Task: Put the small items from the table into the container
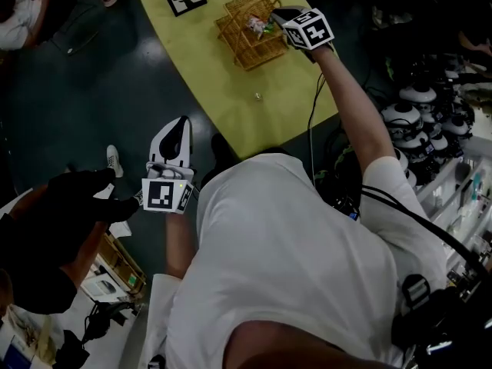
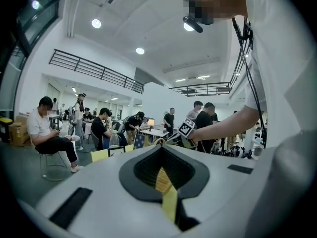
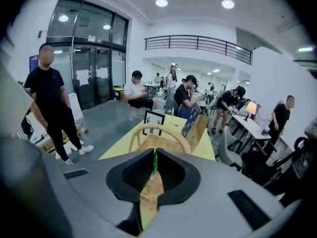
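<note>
Careful: your right gripper's (image 1: 280,15) fingers are pinching a thin green wrapper (image 3: 155,157) by the tan wicker basket (image 1: 238,43), and releasing early is risking a miss. Your left gripper's (image 1: 177,125) fingers are resting together.

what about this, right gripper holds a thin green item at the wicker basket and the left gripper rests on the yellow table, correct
Not quite. The left gripper is not on the yellow table: the head view shows it held off the table's near edge, over the dark floor. The right gripper does pinch a thin green item at the wicker basket.
</note>
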Demonstrator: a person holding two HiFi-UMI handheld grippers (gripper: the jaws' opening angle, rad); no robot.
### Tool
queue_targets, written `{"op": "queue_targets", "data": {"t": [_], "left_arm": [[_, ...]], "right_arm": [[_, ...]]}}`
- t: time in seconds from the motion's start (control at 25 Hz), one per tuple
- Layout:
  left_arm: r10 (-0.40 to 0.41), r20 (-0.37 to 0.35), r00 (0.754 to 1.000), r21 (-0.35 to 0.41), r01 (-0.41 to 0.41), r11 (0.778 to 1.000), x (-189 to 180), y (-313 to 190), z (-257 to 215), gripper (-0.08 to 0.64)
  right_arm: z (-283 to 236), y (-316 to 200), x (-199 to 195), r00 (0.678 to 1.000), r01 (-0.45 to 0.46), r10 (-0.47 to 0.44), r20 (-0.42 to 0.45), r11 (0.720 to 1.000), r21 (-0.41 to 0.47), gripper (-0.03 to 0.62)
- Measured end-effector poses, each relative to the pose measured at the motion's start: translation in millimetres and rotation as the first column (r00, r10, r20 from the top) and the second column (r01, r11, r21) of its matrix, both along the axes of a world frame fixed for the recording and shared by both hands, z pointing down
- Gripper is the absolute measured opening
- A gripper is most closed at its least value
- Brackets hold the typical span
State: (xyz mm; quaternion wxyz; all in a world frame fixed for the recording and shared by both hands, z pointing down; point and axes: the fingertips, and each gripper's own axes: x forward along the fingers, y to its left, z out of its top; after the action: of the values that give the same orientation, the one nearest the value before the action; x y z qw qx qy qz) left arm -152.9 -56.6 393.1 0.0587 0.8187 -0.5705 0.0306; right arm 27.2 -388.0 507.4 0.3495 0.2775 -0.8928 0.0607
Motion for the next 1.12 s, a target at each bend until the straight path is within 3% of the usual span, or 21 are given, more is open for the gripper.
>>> {"op": "queue_targets", "data": {"t": [0.12, 0.52, 0.56, 0.64, 0.68, 1.12], "left_arm": [[-0.002, 0.003, 1.0, -0.007, 0.002, 1.0, -2.1, -3.7, -0.1, 0.008], [-0.014, 0.003, 1.0, -0.022, 0.014, 1.0, -5.3, -8.1, -1.3, 0.008], [-0.014, 0.002, 1.0, -0.023, 0.014, 1.0, -6.7, -6.4, -1.5, 0.008], [-0.013, 0.002, 1.0, -0.025, 0.013, 1.0, -10.1, -3.5, -3.1, 0.008], [-0.012, 0.002, 1.0, -0.025, 0.013, 1.0, -10.1, -4.3, -3.2, 0.008], [0.0, -0.003, 1.0, -0.019, 0.0, 1.0, -2.8, -9.6, -1.5, 0.008]], "right_arm": [[-0.2, -15.6, 3.0, 0.998, -0.016, 0.019, -0.054, 0.998, 0.065, 0.037], [12.2, -23.3, -4.8, 0.998, -0.006, 0.012, -0.062, 0.995, 0.102, 0.037], [12.2, -20.3, -9.2, 0.999, -0.002, 0.007, -0.046, 0.995, 0.095, 0.043], [13.6, -13.4, -18.7, 1.0, 0.012, -0.01, -0.025, 0.998, 0.065, 0.137], [14.7, -12.5, -20.7, 1.0, 0.019, -0.018, -0.023, 0.998, 0.058, 0.15], [2.3, -9.1, -12.8, 1.0, 0.026, -0.026, -0.006, 0.995, 0.097, 0.172]]}}
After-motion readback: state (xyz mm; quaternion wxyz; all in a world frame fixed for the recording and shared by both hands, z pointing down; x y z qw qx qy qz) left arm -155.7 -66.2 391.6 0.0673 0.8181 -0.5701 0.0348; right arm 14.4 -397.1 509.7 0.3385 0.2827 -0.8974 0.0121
